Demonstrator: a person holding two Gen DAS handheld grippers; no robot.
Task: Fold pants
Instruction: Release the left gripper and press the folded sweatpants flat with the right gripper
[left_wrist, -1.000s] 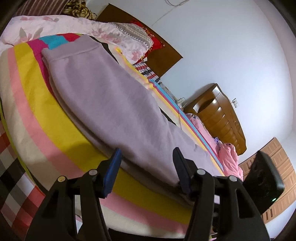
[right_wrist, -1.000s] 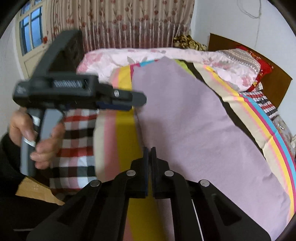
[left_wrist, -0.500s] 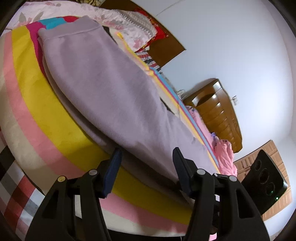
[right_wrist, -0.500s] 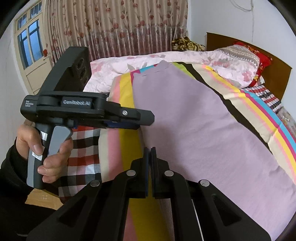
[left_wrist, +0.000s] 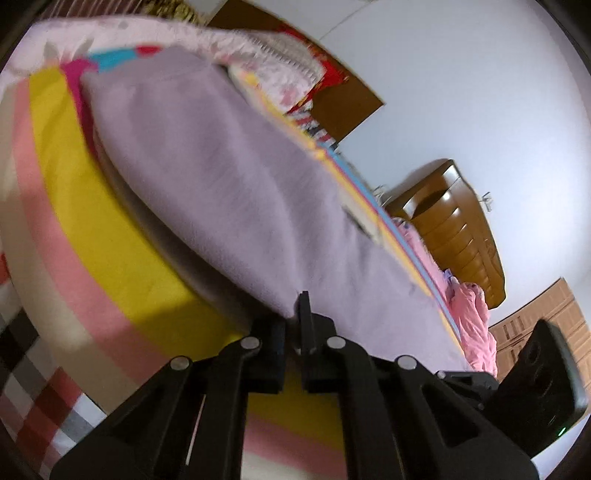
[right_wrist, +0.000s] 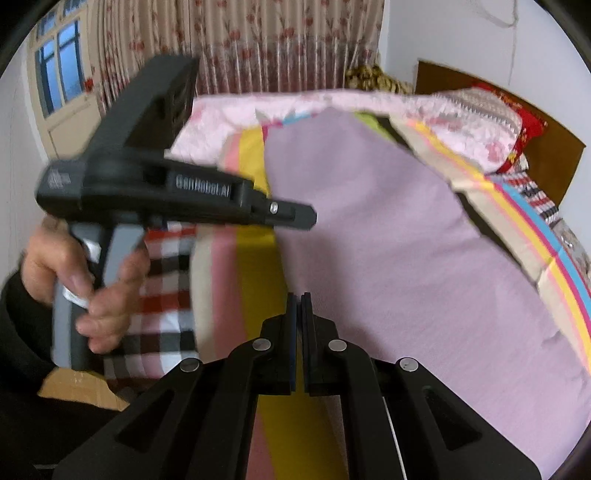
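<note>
Fingers of the left gripper, spread half a second ago, have just snapped together and now pinch the near edge of the lilac pants, lifting that hem slightly off the striped blanket. The right gripper is unchanged: fingers pressed together, nothing between them, over the yellow stripe. Smooth, fleecy and doubled lengthwise, the pants lie along the bed, reaching toward eleven o'clock, where the floral quilt sits.
</note>
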